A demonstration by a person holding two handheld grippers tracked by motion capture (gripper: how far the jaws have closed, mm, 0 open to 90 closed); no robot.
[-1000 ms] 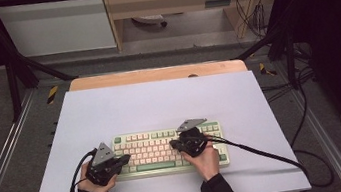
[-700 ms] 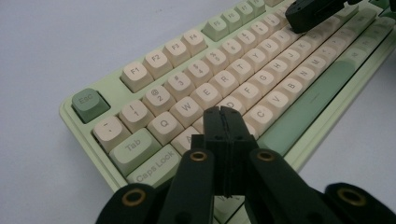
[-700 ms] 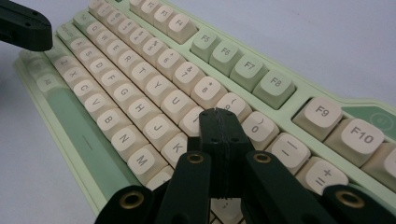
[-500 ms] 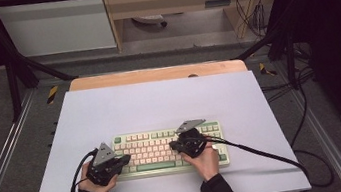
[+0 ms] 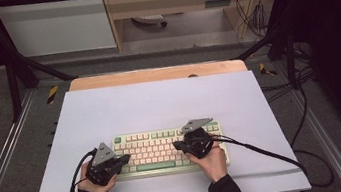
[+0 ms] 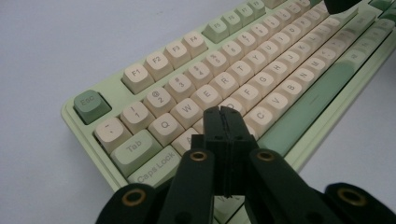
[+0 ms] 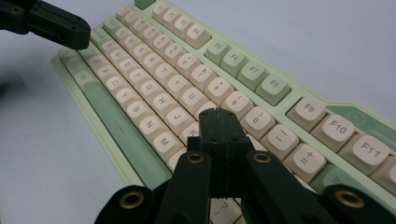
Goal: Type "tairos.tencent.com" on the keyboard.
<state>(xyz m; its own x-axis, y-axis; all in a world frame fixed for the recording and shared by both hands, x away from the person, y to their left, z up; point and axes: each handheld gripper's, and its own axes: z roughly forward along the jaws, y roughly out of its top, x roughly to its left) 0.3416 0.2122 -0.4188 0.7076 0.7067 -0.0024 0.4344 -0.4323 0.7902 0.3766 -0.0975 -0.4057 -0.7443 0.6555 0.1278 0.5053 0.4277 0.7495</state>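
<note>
We see two hand-held grippers, left hand-held gripper [image 5: 123,159] and right hand-held gripper [image 5: 177,145], jaws together, angled inward over one pale green-and-cream keyboard [image 5: 158,150].

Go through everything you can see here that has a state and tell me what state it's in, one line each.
Left gripper: fingers shut, nothing held, tips over the keyboard's left letter keys.
Right gripper: fingers shut, nothing held, tips over the right-hand keys.
Keyboard: flat on the mat, keycaps up.
Mat: spread flat over the table.
</note>
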